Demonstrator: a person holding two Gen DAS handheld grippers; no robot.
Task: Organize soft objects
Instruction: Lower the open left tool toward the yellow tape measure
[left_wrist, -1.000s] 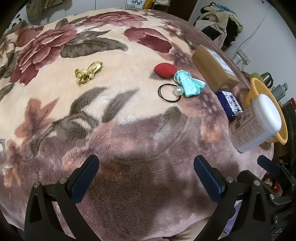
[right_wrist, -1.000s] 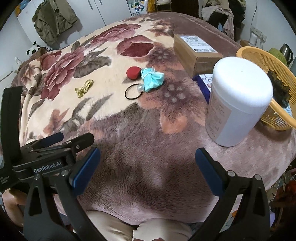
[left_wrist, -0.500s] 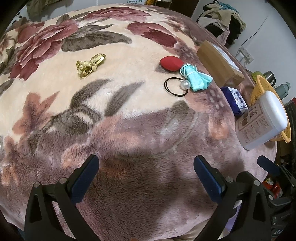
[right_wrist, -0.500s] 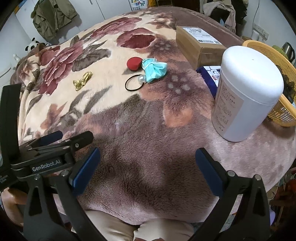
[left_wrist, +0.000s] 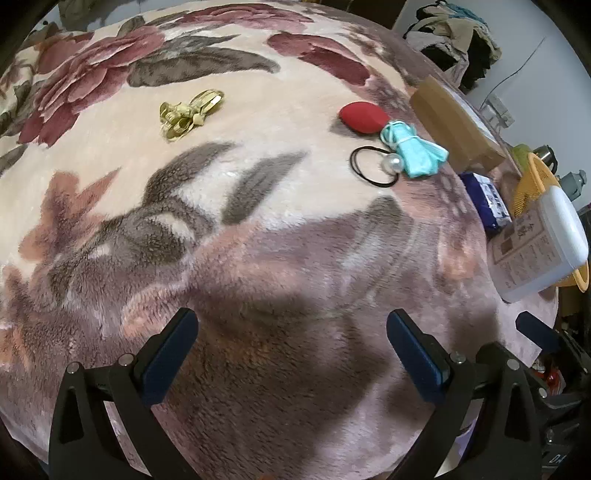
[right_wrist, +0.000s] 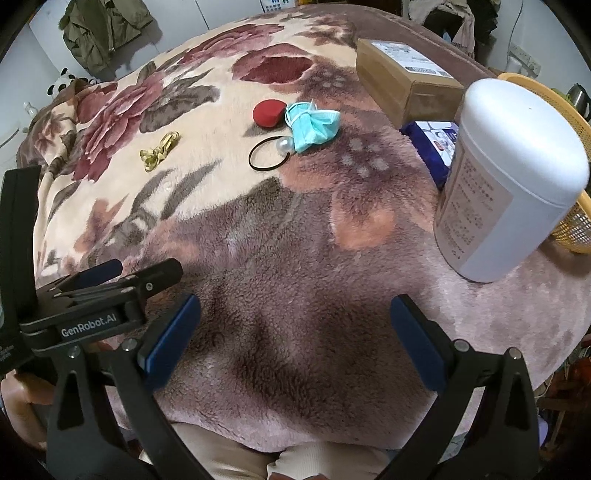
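Hovering side by side over the near edge of the floral blanket (right_wrist: 258, 258), the left tongs (left_wrist: 291, 343) and the right tongs (right_wrist: 295, 328) both gape wide with nothing between their blue pads, which reads as a ready stance before any pick. Well ahead of them lie the 4 soft things: a red sponge (right_wrist: 269, 112) touching a crumpled teal face mask (right_wrist: 314, 125), a black hair tie (right_wrist: 267, 157) whose pearl bead sits against the mask, and, well apart to the left, a gold ribbon (right_wrist: 159, 150). Standing to the right, near the right tongs, a white canister (right_wrist: 509, 184) fronts a yellow basket (right_wrist: 576, 221), probably the intended bin, so the loose cluster looks unsorted.
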